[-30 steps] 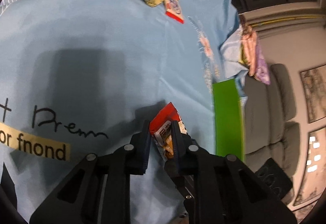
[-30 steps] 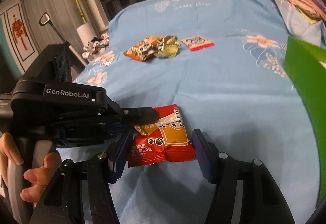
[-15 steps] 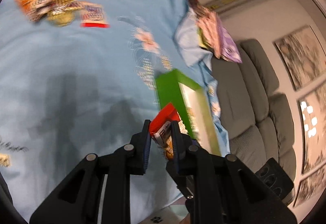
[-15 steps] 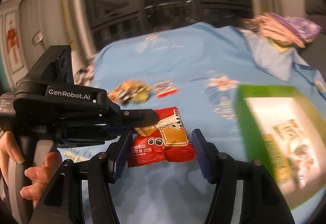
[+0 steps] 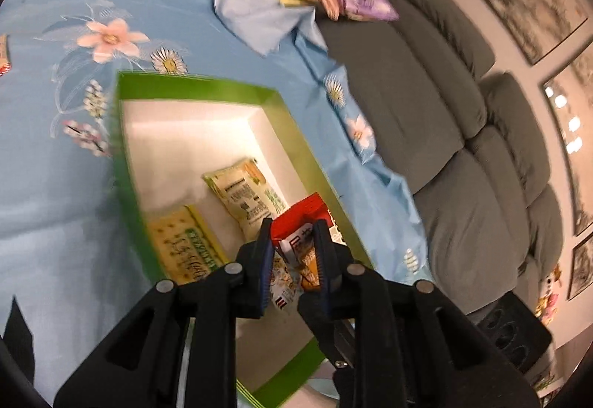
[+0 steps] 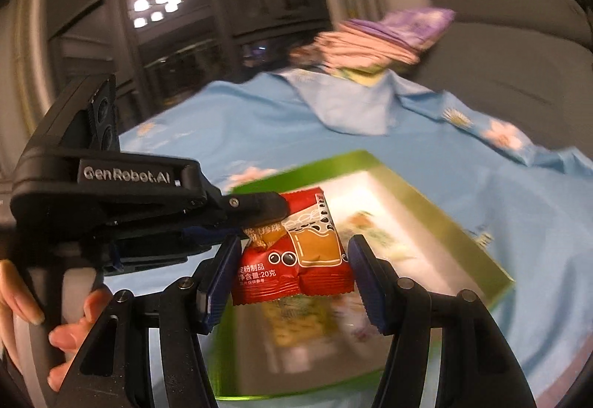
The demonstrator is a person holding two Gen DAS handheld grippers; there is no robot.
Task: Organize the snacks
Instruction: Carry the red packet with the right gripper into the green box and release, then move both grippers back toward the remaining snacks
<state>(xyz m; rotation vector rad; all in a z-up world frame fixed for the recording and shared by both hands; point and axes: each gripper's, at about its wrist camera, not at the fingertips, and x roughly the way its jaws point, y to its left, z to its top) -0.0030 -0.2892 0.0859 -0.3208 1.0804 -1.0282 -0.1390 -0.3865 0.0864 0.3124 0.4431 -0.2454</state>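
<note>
I've swung both grippers from the open cloth to above the green box, so the drop is close. My left gripper pinches the red packet, its jaws now opening. My right gripper brackets it, pads apart, not clearly pressing. Below: one box, two packets inside.

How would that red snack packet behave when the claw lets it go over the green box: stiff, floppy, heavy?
The red snack packet looks like thin, puffy foil, so probably light and a bit crinkly. It hangs from the left claw by one edge without sagging much, suggesting some stiffness. Those jaws are opening, so it would likely drop flat into the green box rather than roll.
</note>
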